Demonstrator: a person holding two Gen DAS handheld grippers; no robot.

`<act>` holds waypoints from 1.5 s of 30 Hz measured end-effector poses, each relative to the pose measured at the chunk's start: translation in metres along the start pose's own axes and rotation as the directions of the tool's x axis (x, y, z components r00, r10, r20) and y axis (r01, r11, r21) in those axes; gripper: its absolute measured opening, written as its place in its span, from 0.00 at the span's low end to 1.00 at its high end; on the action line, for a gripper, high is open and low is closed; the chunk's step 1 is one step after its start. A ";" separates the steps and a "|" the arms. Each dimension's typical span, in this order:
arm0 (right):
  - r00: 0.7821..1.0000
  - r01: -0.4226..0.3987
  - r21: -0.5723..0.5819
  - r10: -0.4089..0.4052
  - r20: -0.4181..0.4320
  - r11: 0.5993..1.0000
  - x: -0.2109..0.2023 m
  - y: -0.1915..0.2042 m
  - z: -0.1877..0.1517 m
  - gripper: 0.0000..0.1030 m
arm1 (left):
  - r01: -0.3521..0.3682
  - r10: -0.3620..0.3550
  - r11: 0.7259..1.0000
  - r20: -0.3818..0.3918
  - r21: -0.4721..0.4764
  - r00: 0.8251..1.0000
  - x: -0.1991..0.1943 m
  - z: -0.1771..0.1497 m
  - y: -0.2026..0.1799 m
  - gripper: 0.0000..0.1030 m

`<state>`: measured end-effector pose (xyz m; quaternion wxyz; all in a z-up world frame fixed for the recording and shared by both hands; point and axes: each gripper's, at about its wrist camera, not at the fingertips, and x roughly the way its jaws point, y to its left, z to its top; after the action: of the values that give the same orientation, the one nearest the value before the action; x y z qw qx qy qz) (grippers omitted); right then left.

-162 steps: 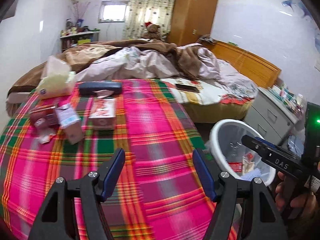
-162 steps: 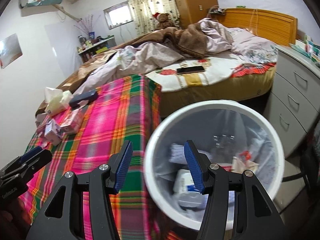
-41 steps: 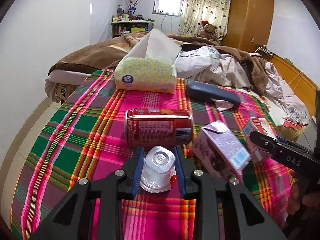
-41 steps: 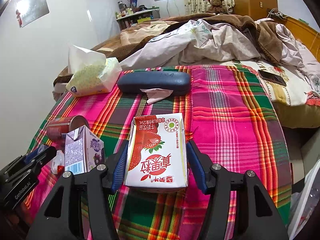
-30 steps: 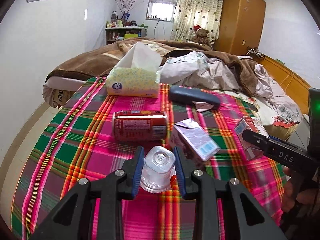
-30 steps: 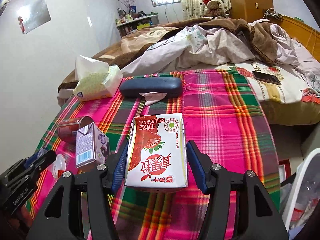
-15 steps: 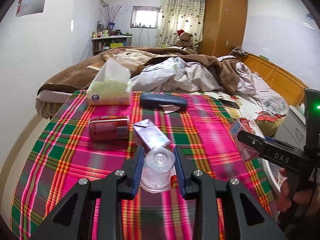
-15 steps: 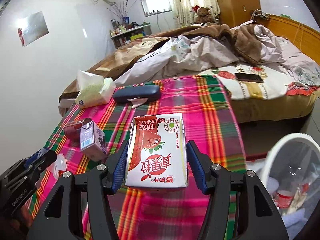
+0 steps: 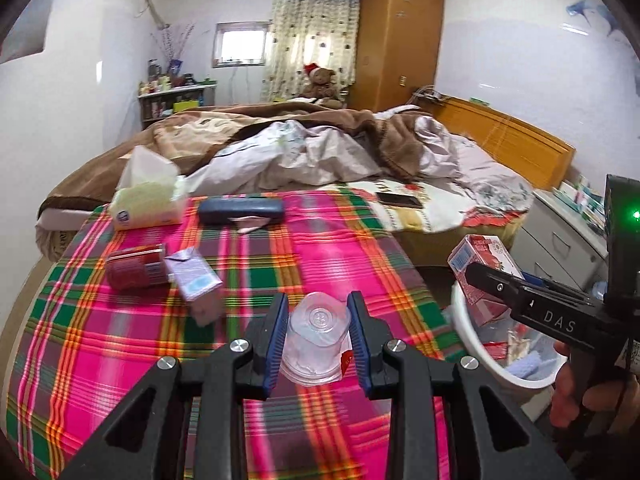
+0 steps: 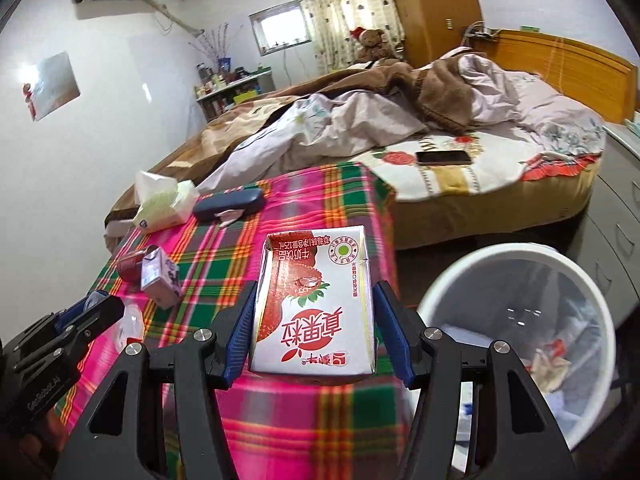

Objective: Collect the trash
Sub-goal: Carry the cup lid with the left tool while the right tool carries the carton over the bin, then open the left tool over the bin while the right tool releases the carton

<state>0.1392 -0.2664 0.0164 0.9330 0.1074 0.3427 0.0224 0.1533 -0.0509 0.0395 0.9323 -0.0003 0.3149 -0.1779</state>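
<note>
Trash is sitting in the white round plastic bin [image 10: 516, 320] beside the pink-and-green plaid cloth [image 9: 320, 248]. Right gripper [image 10: 316, 328] is clamping a red-and-white milk carton [image 10: 316, 304]; left gripper [image 9: 318, 332] is clamping a clear crumpled plastic cup [image 9: 316, 332]. Red can [image 9: 134, 266] and purple carton [image 9: 194, 276] are lying together on the cloth.

Each camera rides low on its own gripper, looking forward and downward along the fingers, close over the plaid cloth [image 9: 320, 248]. Both views share the bed [image 10: 460, 168], the wardrobe [image 9: 400, 40] and the white bin [image 10: 520, 272], and each catches the other gripper at its edge.
</note>
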 end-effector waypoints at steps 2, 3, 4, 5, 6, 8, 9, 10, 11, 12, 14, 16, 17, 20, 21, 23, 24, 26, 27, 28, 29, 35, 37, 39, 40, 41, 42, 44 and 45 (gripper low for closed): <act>1.000 0.012 0.010 -0.012 0.006 1.000 -0.006 -0.009 -0.001 0.57 | 0.019 -0.019 1.000 -0.002 0.013 1.000 0.001 0.000 -0.013 0.30; 1.000 0.019 0.016 -0.019 0.010 1.000 -0.009 -0.013 -0.002 0.57 | 0.031 -0.030 0.999 -0.005 0.020 1.000 0.002 0.000 -0.020 0.30; 1.000 0.025 0.021 -0.025 0.016 0.999 -0.012 -0.018 -0.002 0.57 | 0.043 -0.043 0.999 -0.005 0.027 0.999 0.002 -0.001 -0.027 0.31; 0.999 0.031 0.027 -0.032 0.019 0.999 -0.015 -0.022 -0.003 0.57 | 0.052 -0.052 0.998 -0.004 0.036 0.999 0.002 -0.001 -0.034 0.31; 0.999 0.039 0.035 -0.040 0.022 0.999 -0.018 -0.027 -0.003 0.57 | 0.060 -0.060 0.997 -0.006 0.045 0.998 0.003 -0.001 -0.040 0.30; 0.998 0.050 0.046 -0.051 0.026 0.998 -0.022 -0.035 -0.005 0.57 | 0.081 -0.081 0.995 -0.012 0.061 0.997 0.005 -0.001 -0.054 0.30; 0.998 0.059 0.053 -0.061 0.028 0.997 -0.024 -0.040 -0.006 0.57 | 0.090 -0.089 0.994 -0.014 0.068 0.996 0.006 -0.001 -0.061 0.30; 0.997 0.066 0.058 -0.068 0.030 0.996 -0.026 -0.044 -0.006 0.57 | 0.102 -0.101 0.992 -0.018 0.077 0.995 0.008 -0.001 -0.069 0.30; 0.997 0.072 0.063 -0.074 0.032 0.995 -0.028 -0.048 -0.008 0.57 | 0.112 -0.110 0.990 -0.022 0.084 0.994 0.008 -0.001 -0.075 0.30; 0.996 0.081 0.069 -0.083 0.031 0.994 -0.030 -0.052 -0.008 0.57 | 0.121 -0.119 0.989 -0.025 0.091 0.993 0.010 -0.002 -0.082 0.30; 0.994 0.096 0.080 -0.099 0.035 0.992 -0.035 -0.060 -0.010 0.57 | 0.144 -0.141 0.984 -0.035 0.105 0.989 0.014 -0.002 -0.095 0.30; 0.992 0.115 0.092 -0.118 0.035 0.989 -0.038 -0.070 -0.012 0.57 | 0.164 -0.159 0.980 -0.046 0.115 0.986 0.018 -0.002 -0.107 0.30; 0.991 0.124 0.097 -0.128 0.035 0.988 -0.040 -0.074 -0.013 0.57 | 0.176 -0.171 0.977 -0.052 0.121 0.984 0.021 -0.001 -0.114 0.30; 0.986 0.160 0.111 -0.164 0.026 0.981 -0.043 -0.089 -0.016 0.57 | 0.208 -0.200 0.968 -0.069 0.138 0.977 0.029 -0.001 -0.132 0.30; 0.985 0.170 0.118 -0.174 0.021 0.978 -0.044 -0.094 -0.017 0.57 | 0.220 -0.211 0.965 -0.075 0.144 0.975 0.032 -0.001 -0.139 0.30; 0.981 0.189 0.128 -0.192 0.013 0.974 -0.046 -0.104 -0.019 0.57 | 0.245 -0.233 0.958 -0.092 0.152 0.968 0.037 -0.002 -0.152 0.31; 0.979 0.201 0.134 -0.204 0.007 0.970 -0.047 -0.109 -0.020 0.57 | 0.255 -0.242 0.954 -0.099 0.157 0.965 0.039 -0.002 -0.157 0.30; 0.976 0.213 0.143 -0.216 0.000 0.966 -0.048 -0.117 -0.022 0.57 | 0.272 -0.256 0.948 -0.113 0.166 0.960 0.044 -0.004 -0.168 0.30; 0.975 0.221 0.149 -0.223 -0.004 0.964 -0.048 -0.120 -0.023 0.57 | 0.280 -0.262 0.945 -0.120 0.171 0.958 0.047 -0.005 -0.173 0.31; 0.973 0.229 0.157 -0.231 -0.008 0.961 -0.048 -0.124 -0.025 0.57 | 0.286 -0.266 0.942 -0.130 0.176 0.955 0.050 -0.006 -0.178 0.31; 0.972 0.232 0.161 -0.234 -0.012 0.959 -0.048 -0.128 -0.026 0.57 | 0.293 -0.270 0.939 -0.140 0.181 0.953 0.052 -0.007 -0.182 0.30; 0.969 0.245 0.172 -0.239 -0.056 0.954 -0.041 -0.142 -0.033 0.57 | 0.313 -0.280 0.927 -0.177 0.205 0.944 0.065 -0.012 -0.203 0.31; 0.968 0.249 0.165 -0.240 -0.070 0.954 -0.038 -0.144 -0.035 0.57 | 0.312 -0.274 0.928 -0.193 0.206 0.942 0.071 -0.015 -0.206 0.31; 0.967 0.251 0.160 -0.240 -0.083 0.955 -0.036 -0.147 -0.037 0.57 | 0.314 -0.272 0.926 -0.203 0.211 0.941 0.077 -0.017 -0.209 0.31; 0.966 0.252 0.159 -0.240 -0.092 0.955 -0.034 -0.149 -0.039 0.57 | 0.315 -0.272 0.925 -0.209 0.213 0.940 0.079 -0.018 -0.211 0.31; 0.966 0.251 0.158 -0.238 -0.097 0.955 -0.033 -0.150 -0.039 0.57 | 0.316 -0.271 0.925 -0.214 0.214 0.939 0.082 -0.018 -0.213 0.31; 0.966 0.251 0.159 -0.236 -0.102 0.955 -0.031 -0.152 -0.040 0.57 | 0.317 -0.271 0.924 -0.219 0.212 0.937 0.085 -0.019 -0.214 0.31; 0.967 0.243 0.159 -0.227 -0.114 0.957 -0.029 -0.155 -0.041 0.57 | 0.312 -0.264 0.927 -0.230 0.208 0.937 0.089 -0.020 -0.214 0.31; 0.968 0.235 0.154 -0.218 -0.124 0.960 -0.027 -0.155 -0.041 0.57 | 0.313 -0.264 0.927 -0.231 0.208 0.936 0.091 -0.021 -0.215 0.31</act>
<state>0.0875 -0.4134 -0.0303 0.8976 0.1440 0.4024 -0.1078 0.1371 -0.2797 -0.0063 0.8525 0.0842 0.3792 -0.3499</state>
